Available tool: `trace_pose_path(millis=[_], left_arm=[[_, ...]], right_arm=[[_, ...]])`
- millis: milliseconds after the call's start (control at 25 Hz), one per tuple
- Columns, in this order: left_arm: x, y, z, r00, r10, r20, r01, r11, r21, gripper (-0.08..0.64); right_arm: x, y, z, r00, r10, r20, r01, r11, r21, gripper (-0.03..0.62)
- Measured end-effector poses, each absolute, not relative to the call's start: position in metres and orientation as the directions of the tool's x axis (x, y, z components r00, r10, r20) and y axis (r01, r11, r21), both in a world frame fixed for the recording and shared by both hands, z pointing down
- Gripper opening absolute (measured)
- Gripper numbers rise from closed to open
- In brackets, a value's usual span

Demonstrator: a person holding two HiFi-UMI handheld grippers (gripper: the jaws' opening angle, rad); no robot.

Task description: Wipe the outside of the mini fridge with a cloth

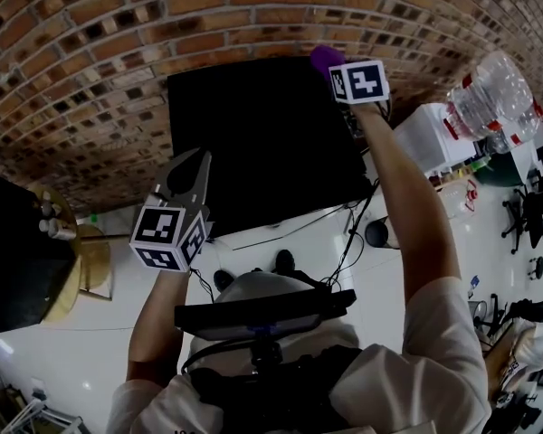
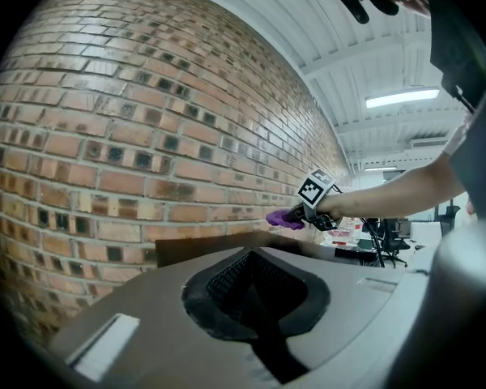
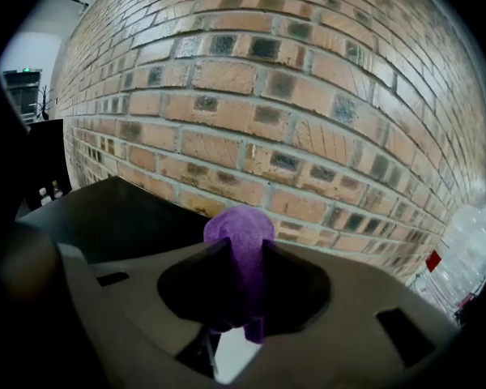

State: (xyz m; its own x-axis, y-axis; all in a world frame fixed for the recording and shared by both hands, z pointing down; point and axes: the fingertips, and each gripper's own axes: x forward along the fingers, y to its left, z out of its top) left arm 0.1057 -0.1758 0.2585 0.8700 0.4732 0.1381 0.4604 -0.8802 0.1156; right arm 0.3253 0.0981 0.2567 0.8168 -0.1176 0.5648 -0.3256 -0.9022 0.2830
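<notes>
Purple cloth (image 3: 240, 225), soft and light we judge, is bunched and gripped by our right claw (image 3: 241, 254) near the fridge (image 1: 262, 143). Our left claw (image 1: 192, 168) is closed, empty.

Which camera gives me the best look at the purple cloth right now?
The right gripper view: the purple cloth sits large and centred, pinched between the right gripper's jaws. The head view shows only its purple tip past the gripper; the left gripper view shows the cloth small and distant.
</notes>
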Motion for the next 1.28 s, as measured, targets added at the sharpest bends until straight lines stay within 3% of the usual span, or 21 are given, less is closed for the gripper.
trace_pose_path(millis=[320, 640, 880, 1280], left_arm=[[0.084, -0.225, 0.247, 0.913, 0.402, 0.074, 0.381, -0.902, 0.204, 0.008], [0.064, -0.241, 0.254, 0.897, 0.438, 0.066, 0.412, -0.879, 0.240, 0.008], [0.048, -0.252, 0.254, 0.897, 0.441, 0.040, 0.426, -0.883, 0.196, 0.008], [0.041, -0.264, 0.269, 0.885, 0.461, 0.069, 0.430, -0.864, 0.261, 0.008]], right_arm=[[0.285, 0.020, 0.234, 0.815, -0.281, 0.506, -0.439, -0.870, 0.224, 0.117], [0.239, -0.111, 0.240, 0.737, -0.465, 0.490, -0.598, -0.787, 0.153, 0.117], [0.217, -0.181, 0.258, 0.670, -0.539, 0.510, -0.676, -0.728, 0.118, 0.118], [0.189, -0.244, 0.290, 0.583, -0.587, 0.562, -0.761, -0.637, 0.124, 0.118]])
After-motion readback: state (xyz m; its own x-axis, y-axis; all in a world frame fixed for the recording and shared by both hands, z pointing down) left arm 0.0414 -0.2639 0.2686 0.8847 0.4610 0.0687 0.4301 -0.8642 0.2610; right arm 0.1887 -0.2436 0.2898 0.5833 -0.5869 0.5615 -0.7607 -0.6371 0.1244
